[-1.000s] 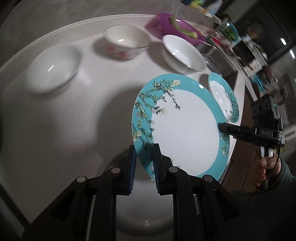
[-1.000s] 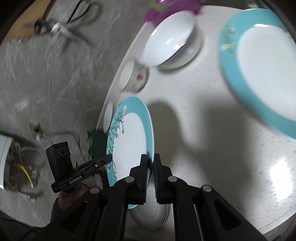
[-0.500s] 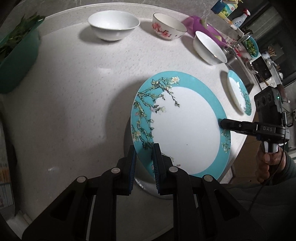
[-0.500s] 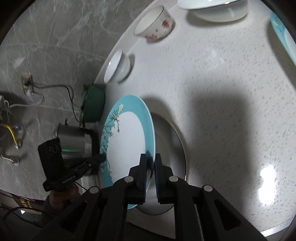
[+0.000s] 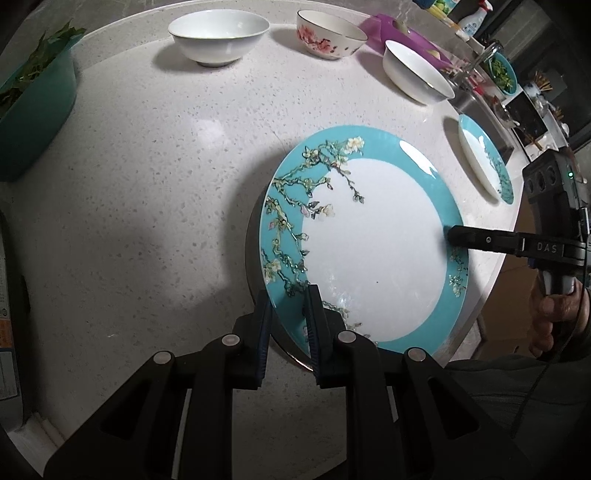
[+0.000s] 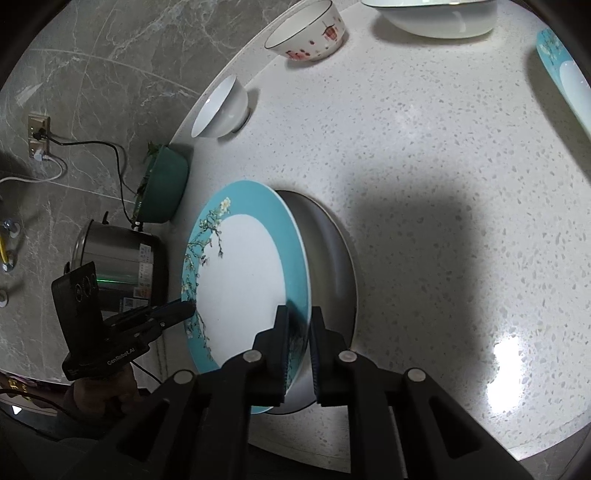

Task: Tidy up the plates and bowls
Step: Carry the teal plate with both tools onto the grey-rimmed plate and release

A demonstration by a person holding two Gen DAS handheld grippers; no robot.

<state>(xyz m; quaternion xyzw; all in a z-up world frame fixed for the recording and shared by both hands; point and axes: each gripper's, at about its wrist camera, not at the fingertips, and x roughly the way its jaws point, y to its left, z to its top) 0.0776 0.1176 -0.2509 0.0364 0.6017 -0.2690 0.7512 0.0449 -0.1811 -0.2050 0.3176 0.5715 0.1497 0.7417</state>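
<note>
Both grippers hold a large teal-rimmed plate [image 5: 369, 240] with a blossom branch pattern, one on each side of its rim. My left gripper [image 5: 288, 295] is shut on the near rim in the left wrist view. My right gripper [image 5: 448, 236] pinches the opposite rim. In the right wrist view the same plate [image 6: 240, 277] is tilted, with the right gripper [image 6: 297, 314] shut on its edge and the left gripper [image 6: 188, 308] on the far edge. Directly under it, a plain pale plate [image 6: 328, 258] lies on the counter [image 5: 147, 184].
Along the far counter edge stand a white bowl [image 5: 218, 35], a floral bowl [image 5: 330, 37] and another white bowl [image 5: 417, 74]. A smaller teal plate [image 5: 484, 162] lies at the right. A green basin [image 5: 33, 110] with leaves and a steel pot [image 6: 118, 266] stand at the left.
Both grippers have carried the teal plate across the counter and down, so it now hangs over the pale plate. Both grips stayed shut on its rim.
</note>
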